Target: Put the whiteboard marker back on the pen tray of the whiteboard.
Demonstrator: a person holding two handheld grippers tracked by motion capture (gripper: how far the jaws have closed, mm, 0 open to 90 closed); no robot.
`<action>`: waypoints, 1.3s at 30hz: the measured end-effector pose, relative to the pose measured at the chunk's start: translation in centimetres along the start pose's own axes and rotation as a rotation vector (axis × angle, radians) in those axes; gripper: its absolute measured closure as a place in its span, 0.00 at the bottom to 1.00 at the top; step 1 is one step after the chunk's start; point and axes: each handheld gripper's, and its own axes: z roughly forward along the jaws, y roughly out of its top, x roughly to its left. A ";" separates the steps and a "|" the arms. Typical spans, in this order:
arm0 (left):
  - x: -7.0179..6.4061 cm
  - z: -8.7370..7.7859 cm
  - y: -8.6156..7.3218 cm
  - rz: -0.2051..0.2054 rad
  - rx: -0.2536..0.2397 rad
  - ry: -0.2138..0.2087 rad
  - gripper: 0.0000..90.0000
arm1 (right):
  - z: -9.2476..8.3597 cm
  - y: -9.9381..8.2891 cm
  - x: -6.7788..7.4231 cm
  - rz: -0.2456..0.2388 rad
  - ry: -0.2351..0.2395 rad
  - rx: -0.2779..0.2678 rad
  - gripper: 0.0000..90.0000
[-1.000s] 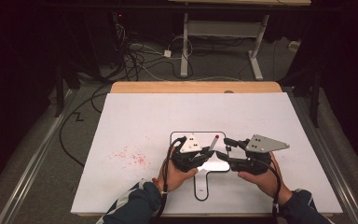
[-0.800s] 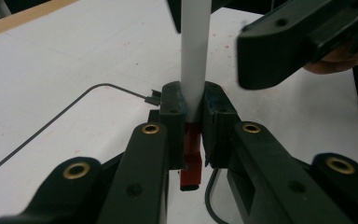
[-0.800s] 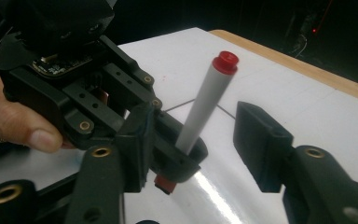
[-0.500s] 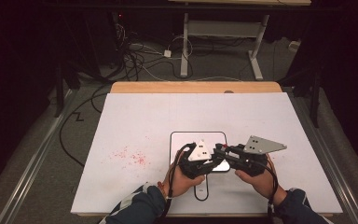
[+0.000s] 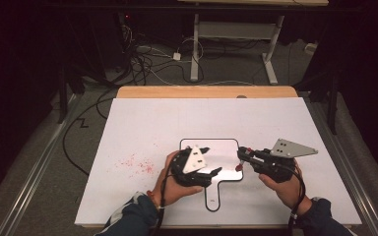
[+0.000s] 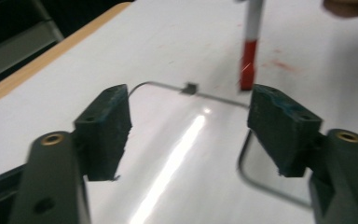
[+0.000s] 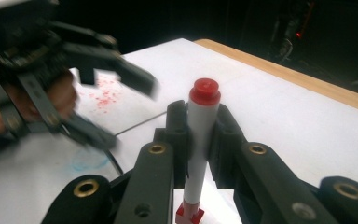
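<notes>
A white marker (image 7: pixel 200 121) with red ends stands upright between the jaws of my right gripper (image 7: pixel 198 128), which is shut on it. In the high view the right gripper (image 5: pixel 239 156) holds the marker (image 5: pixel 237 166) over the right edge of a black-outlined paddle shape (image 5: pixel 211 145) drawn on the whiteboard. My left gripper (image 5: pixel 211 161) sits just left of it, apart from the marker. Its jaws have just been opening and nothing is between them. In the left gripper view, the left gripper (image 6: pixel 191 126) stands open with the marker (image 6: pixel 248 65) beyond its right pad.
The whiteboard (image 5: pixel 177 123) covers a wooden table (image 5: pixel 206 92). Red scribble marks (image 5: pixel 138 164) lie left of the outline. Cables (image 5: pixel 142 59) and a desk frame (image 5: pixel 236 34) are on the dark floor behind the table.
The two grippers were together over the outline; now the left one has opened and drawn back to the left, while the right one has shut on the marker.
</notes>
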 end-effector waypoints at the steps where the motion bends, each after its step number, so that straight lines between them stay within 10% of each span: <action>1: 0.6 -0.8 0.1 0.006 -0.009 0.023 0.28 | -0.2 0.0 -0.2 0.007 -0.009 0.003 0.90; 6: 3.8 -4.4 -0.1 0.024 -0.015 0.147 0.24 | -0.8 0.3 -1.3 0.048 -0.037 0.025 0.90; 7: 4.6 -5.5 -0.2 0.084 0.041 0.154 0.24 | -0.8 0.3 -1.5 0.058 -0.045 0.035 0.90; 9: 5.1 -6.3 -0.7 0.031 -0.005 0.203 0.23 | -0.7 0.2 -1.9 0.084 -0.047 0.056 0.90; 19: 7.9 -11.3 -3.0 0.036 0.033 0.344 0.22 | 2.1 -0.9 -3.9 0.240 -0.010 0.250 0.90; 24: 8.7 -12.2 -2.6 -0.051 -0.006 0.355 0.23 | 3.8 -1.6 -5.5 0.340 -0.021 0.280 0.90; 32: 8.3 -10.9 -4.0 -0.004 0.093 0.336 0.23 | 5.9 -3.3 -7.6 0.458 -0.050 0.257 0.88; 39: 8.5 -10.4 -4.6 0.000 0.134 0.337 0.23 | 7.1 -4.0 -8.2 0.445 -0.109 0.275 0.83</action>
